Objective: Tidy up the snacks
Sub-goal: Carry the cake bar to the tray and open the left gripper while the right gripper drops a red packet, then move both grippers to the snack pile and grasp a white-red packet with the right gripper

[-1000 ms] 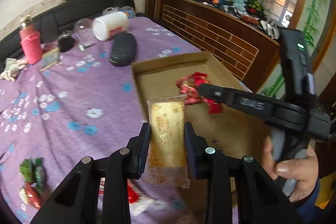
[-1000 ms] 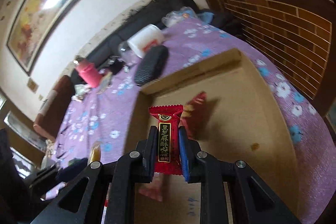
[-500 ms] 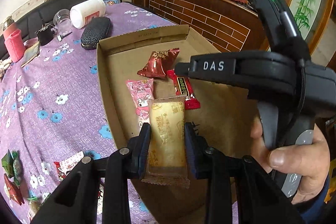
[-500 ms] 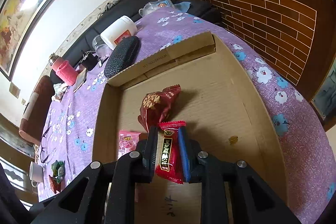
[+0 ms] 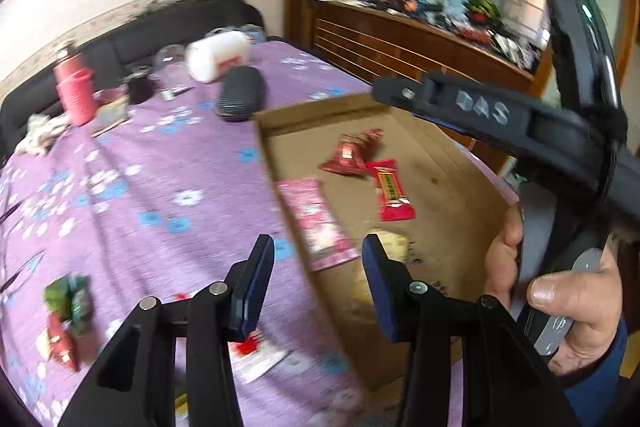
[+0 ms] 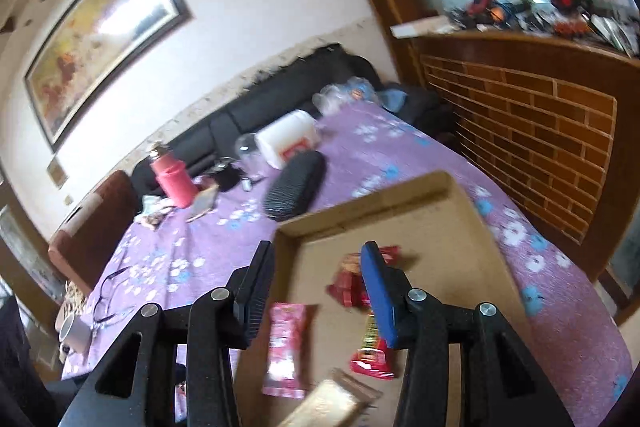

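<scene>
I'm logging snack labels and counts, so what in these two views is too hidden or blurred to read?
- Beige packet: left wrist view, mostly behind a gripper finger; right wrist view, cut by the bottom edge.
- Pink packet: print motion-blurred in both views.
- Green and red snacks on the tablecloth: too blurred to count.

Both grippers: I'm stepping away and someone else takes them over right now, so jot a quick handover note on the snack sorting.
Left gripper: open, empty, over the near-left edge of the cardboard tray.
Right gripper: open, empty, above the tray.
In the tray: pink packet, red bar, dark red packet, beige packet.
Left on the purple cloth: green and red candies and a red-and-white wrapper, to be picked up next.
</scene>
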Available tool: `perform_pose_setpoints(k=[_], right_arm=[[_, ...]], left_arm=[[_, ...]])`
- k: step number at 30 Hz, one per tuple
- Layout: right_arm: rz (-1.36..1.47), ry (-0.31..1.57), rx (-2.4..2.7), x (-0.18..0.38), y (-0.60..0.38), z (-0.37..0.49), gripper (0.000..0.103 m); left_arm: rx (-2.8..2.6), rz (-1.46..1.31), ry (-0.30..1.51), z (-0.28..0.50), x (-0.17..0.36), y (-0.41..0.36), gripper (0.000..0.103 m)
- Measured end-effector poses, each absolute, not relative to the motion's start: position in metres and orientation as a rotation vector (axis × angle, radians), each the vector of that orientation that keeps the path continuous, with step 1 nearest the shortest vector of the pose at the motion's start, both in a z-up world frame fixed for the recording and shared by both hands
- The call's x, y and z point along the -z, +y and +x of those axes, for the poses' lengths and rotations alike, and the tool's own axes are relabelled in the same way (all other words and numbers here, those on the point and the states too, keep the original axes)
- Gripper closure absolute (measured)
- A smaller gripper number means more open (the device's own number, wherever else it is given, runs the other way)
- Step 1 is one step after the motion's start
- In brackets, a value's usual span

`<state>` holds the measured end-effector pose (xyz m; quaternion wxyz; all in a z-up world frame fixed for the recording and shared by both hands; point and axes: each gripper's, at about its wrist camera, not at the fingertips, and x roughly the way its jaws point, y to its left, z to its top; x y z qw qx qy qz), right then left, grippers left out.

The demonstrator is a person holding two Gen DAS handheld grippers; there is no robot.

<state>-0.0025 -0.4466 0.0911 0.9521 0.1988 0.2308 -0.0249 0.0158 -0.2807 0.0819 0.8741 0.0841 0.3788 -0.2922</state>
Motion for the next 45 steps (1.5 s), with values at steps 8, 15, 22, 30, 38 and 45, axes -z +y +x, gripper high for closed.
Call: perform_pose_setpoints(k=[8, 15, 22, 30, 38, 45], right_arm=[[0.333, 0.415, -0.281, -0.102, -0.386, -0.01, 0.055], [0.227, 0.589, -0.324, -0.079, -0.333, 0.009, 0.055], [0.141, 0.623, -0.349, -0.063, -0.312, 0.013, 0.062], [0.112, 0.699, -0.359, -0.049, -0.306, 0.021, 0.077], [0.154, 0.879, -0.225, -0.031, -0.3, 0.015, 0.075], [-0.043, 0.942, -0.091, -0.013, -0.264, 0.022, 0.07]], left_arm=[[0.447, 0.097, 0.674, 0.014, -0.119, -0.177, 0.041], [0.24, -0.076, 0.625, 0.046, -0.084, -0.072, 0.043], [0.182, -0.177, 0.669, 0.061, -0.071, -0.03, 0.051], [0.205, -0.194, 0.663, 0.056, -0.075, -0.034, 0.051], [0.173, -0.271, 0.742, 0.064, -0.068, -0.026, 0.051], [0.171, -0.24, 0.685, 0.049, -0.089, -0.029, 0.051]])
